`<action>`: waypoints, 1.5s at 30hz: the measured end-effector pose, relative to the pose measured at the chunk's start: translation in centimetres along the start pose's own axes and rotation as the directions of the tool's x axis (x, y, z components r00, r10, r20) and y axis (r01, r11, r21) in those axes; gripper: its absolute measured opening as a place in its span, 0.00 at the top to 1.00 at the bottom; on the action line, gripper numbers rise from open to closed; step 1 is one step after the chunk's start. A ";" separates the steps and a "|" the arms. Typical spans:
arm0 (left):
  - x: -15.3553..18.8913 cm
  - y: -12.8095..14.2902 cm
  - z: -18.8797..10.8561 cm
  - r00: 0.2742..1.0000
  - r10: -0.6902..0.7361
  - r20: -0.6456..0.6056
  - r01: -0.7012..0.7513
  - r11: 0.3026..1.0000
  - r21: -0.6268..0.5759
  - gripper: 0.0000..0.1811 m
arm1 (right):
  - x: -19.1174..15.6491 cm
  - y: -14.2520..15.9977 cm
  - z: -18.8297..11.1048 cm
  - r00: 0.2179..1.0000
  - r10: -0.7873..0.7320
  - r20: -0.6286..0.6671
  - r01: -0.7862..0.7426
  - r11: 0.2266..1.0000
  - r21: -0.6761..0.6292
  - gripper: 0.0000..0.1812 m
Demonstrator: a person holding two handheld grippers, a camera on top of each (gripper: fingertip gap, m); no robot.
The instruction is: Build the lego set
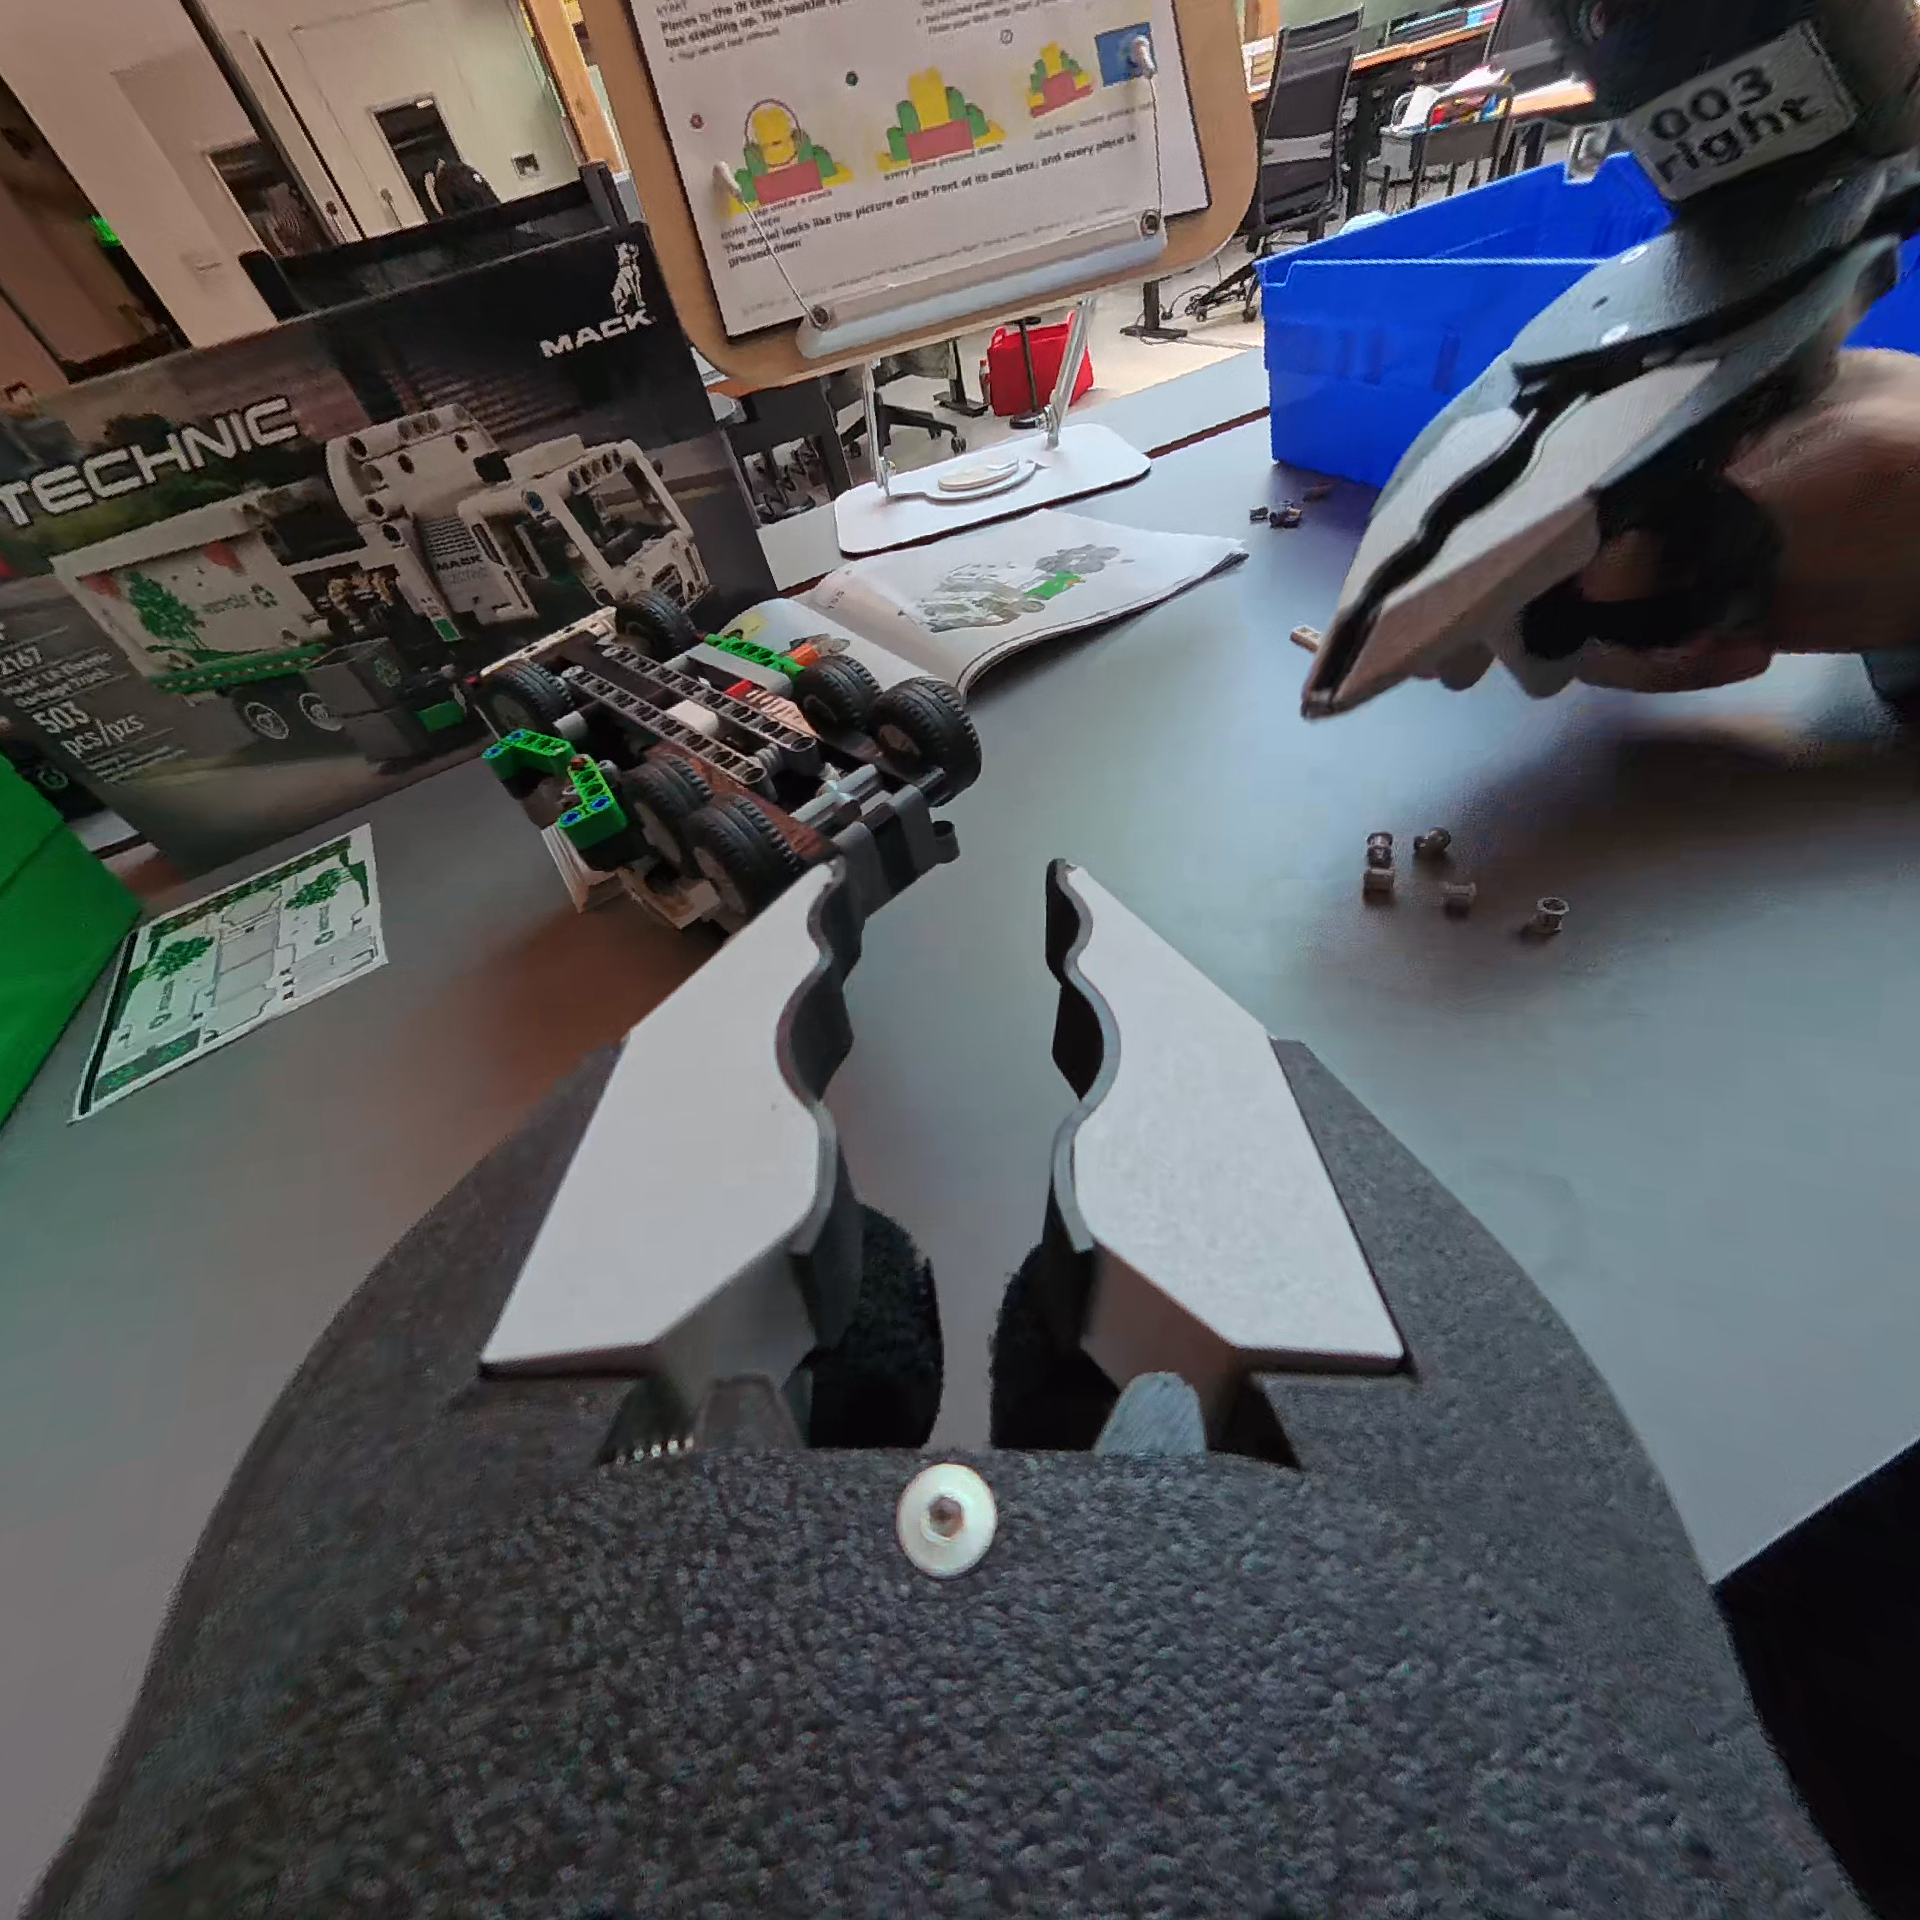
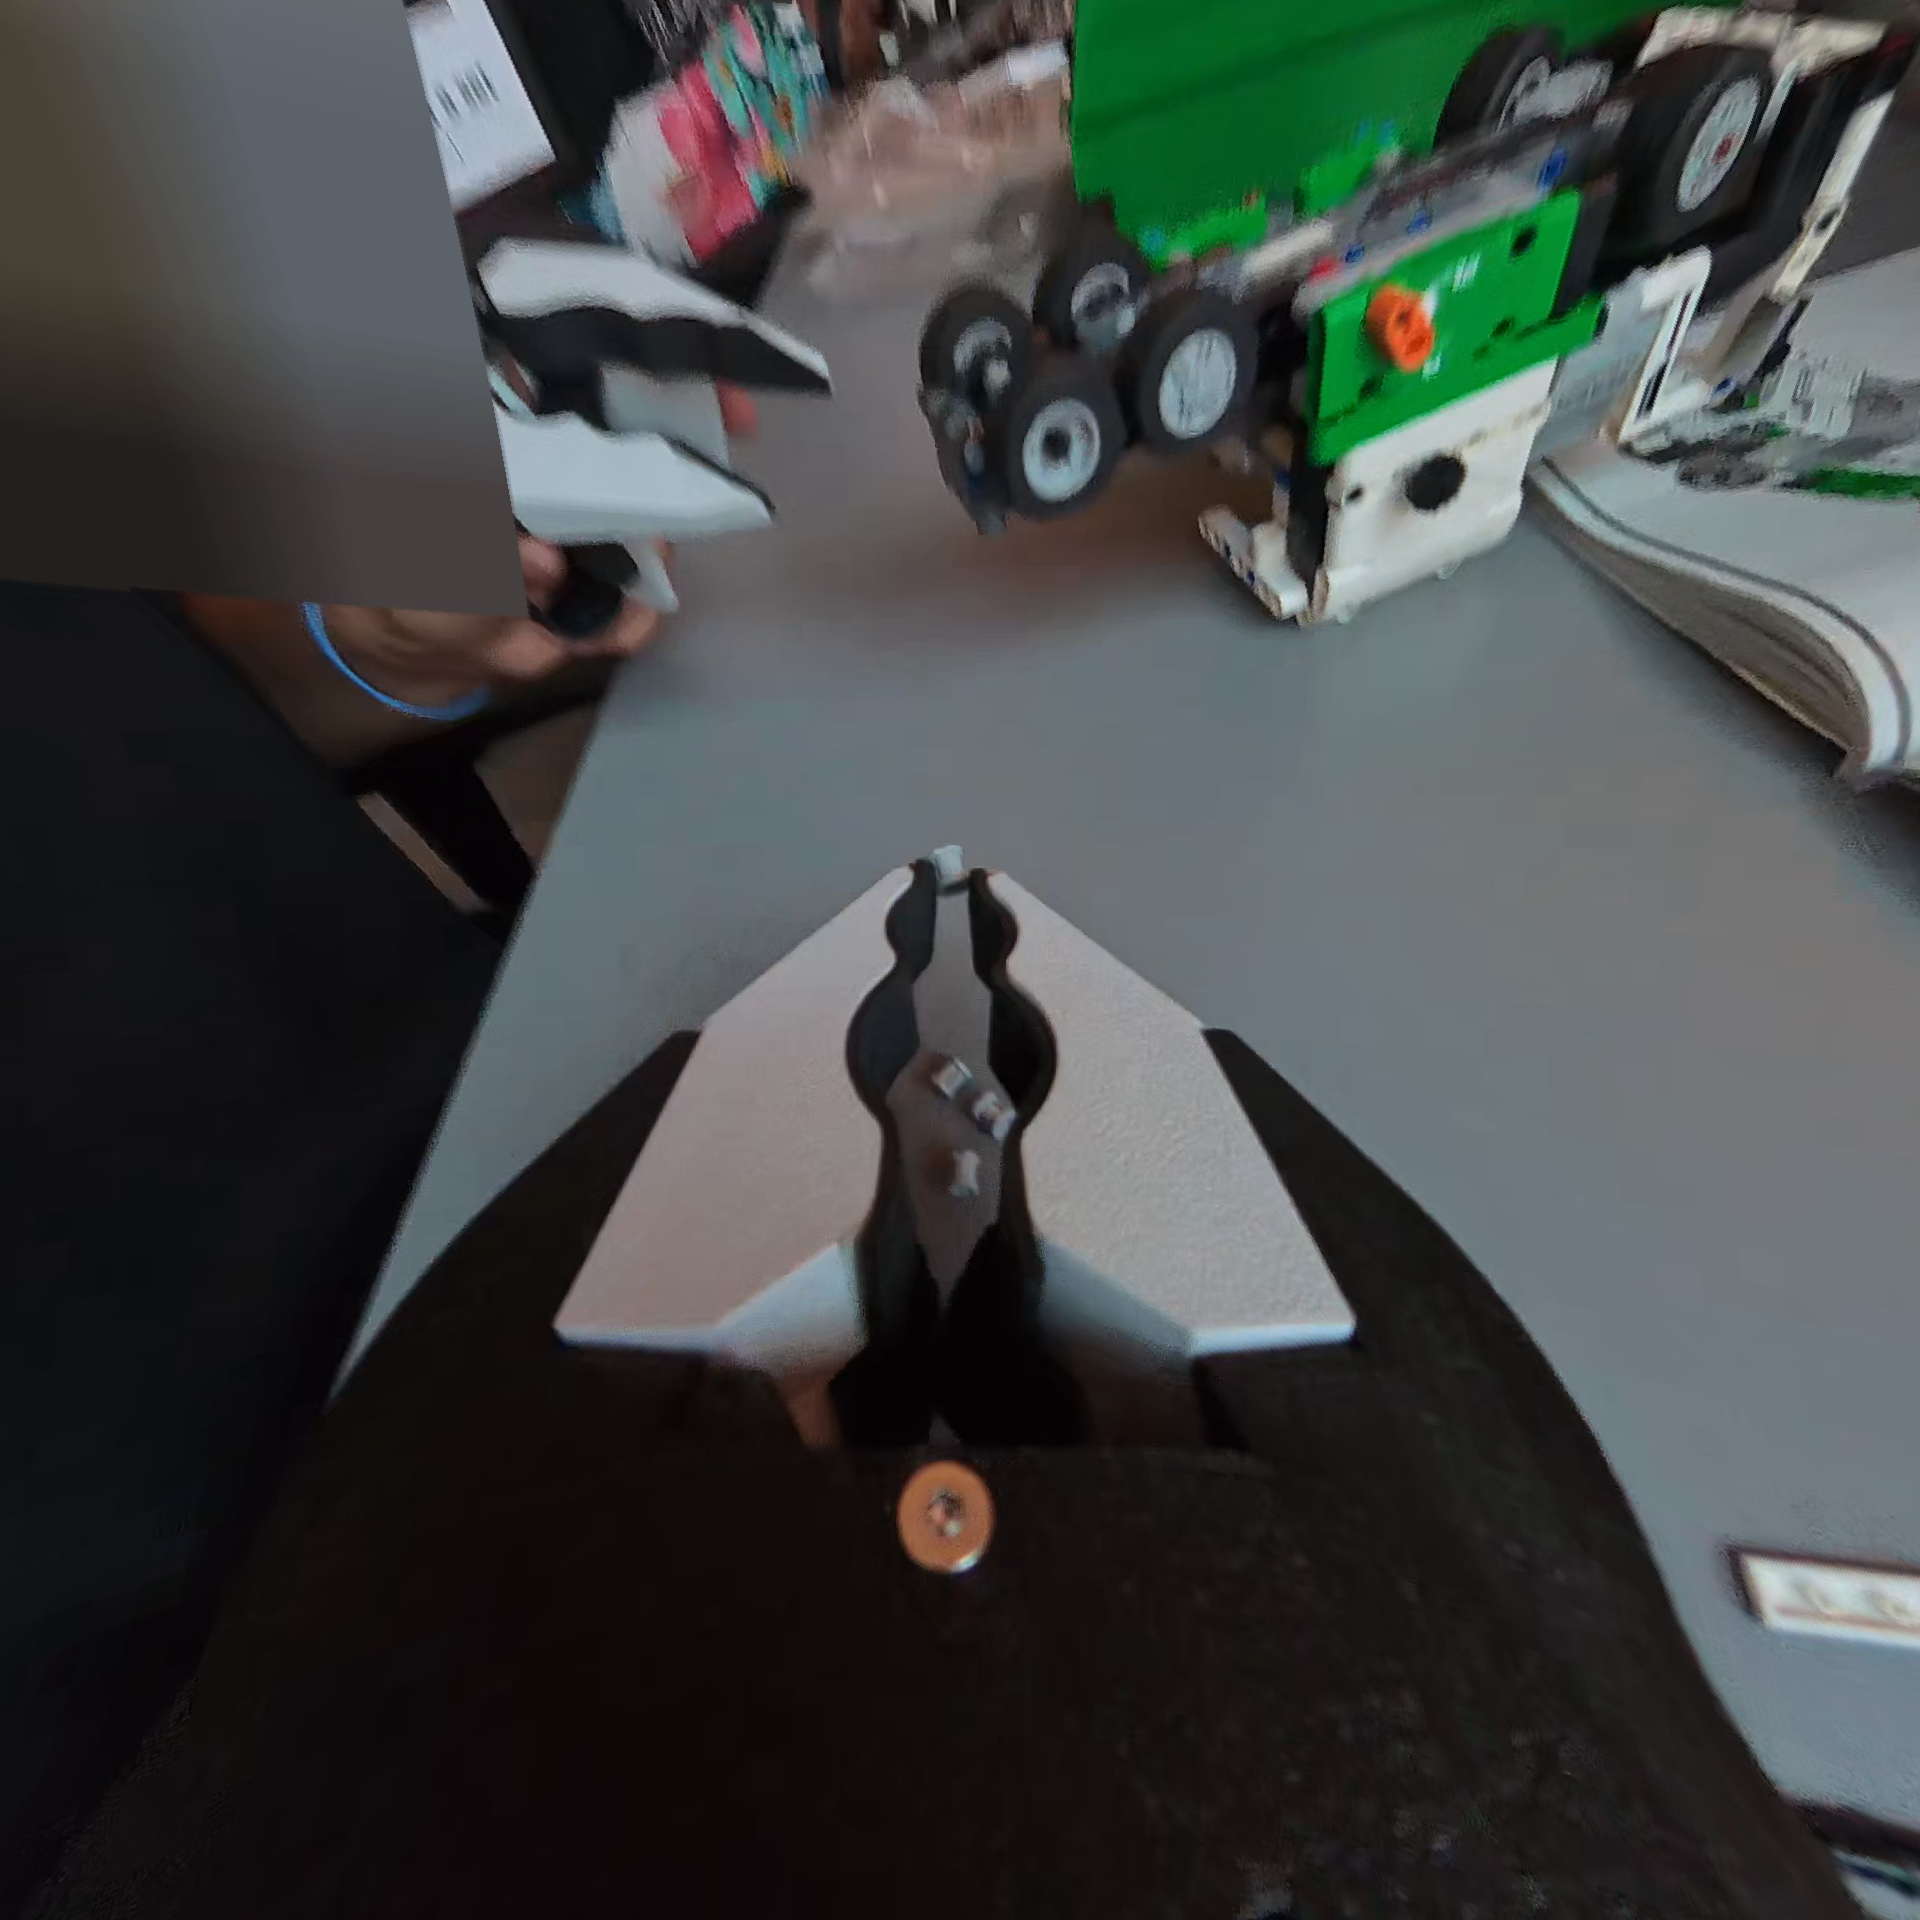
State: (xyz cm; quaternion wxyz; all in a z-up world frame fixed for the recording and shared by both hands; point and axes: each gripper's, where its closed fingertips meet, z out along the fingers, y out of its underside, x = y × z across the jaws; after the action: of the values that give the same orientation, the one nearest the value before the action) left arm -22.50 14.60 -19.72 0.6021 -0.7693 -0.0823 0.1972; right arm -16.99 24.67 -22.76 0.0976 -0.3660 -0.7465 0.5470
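Observation:
The half-built truck model (image 1: 727, 748) lies wheels-up on the dark table (image 1: 1247, 1039), just beyond my left gripper (image 1: 945, 883), which is open and empty. The model also shows in the right wrist view (image 2: 1299, 343), blurred. My right gripper (image 2: 945, 881) is shut on a small grey peg (image 2: 945, 860) at its tips, above the table. Loose grey pegs (image 2: 971, 1112) show on the table through the gap between its fingers. In the left wrist view the right gripper (image 1: 1317, 694) hangs at the upper right, above several loose pegs (image 1: 1455, 883).
The set's box (image 1: 312, 540) stands behind the model, beside an open instruction booklet (image 1: 1029, 592). A sticker sheet (image 1: 239, 966) and a green bin (image 1: 42, 914) are on the left. A blue bin (image 1: 1434, 332) and a sheet stand (image 1: 914, 156) are at the back.

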 end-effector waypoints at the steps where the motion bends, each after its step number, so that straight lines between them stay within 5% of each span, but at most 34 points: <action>1: -0.2 0.0 -0.1 1.000 0.003 -0.001 -0.003 1.000 0.008 0.81 | -0.4 -1.4 -0.4 0.999 0.031 0.039 -0.034 0.997 0.070 0.97; 4: -0.8 0.5 -0.4 0.999 -0.044 -0.006 0.044 0.999 0.015 0.81 | -1.1 -3.6 -1.0 0.993 0.055 0.103 -0.073 0.982 0.173 0.97; 12: -1.7 0.5 -1.2 0.990 -0.137 -0.040 0.139 0.989 0.044 0.81 | -1.2 -5.0 0.2 0.994 0.031 0.105 -0.050 0.982 0.183 0.97; 19: -2.9 1.1 0.2 0.984 -0.156 -0.089 0.156 0.988 0.001 0.76 | 2.9 -4.8 4.0 0.966 -0.204 -0.159 0.200 0.979 -0.037 0.97; 45: -3.4 2.2 4.0 0.984 -0.137 -0.112 0.125 0.987 -0.103 0.72 | 2.6 -6.3 7.1 0.901 -0.415 -0.123 0.403 0.908 -0.111 0.97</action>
State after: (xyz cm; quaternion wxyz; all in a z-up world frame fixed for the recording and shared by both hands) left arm -27.48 16.38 -21.93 0.5801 -0.8005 -0.1062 0.1068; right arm -25.50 20.25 -20.57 0.2485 -0.2431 -0.8197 0.4553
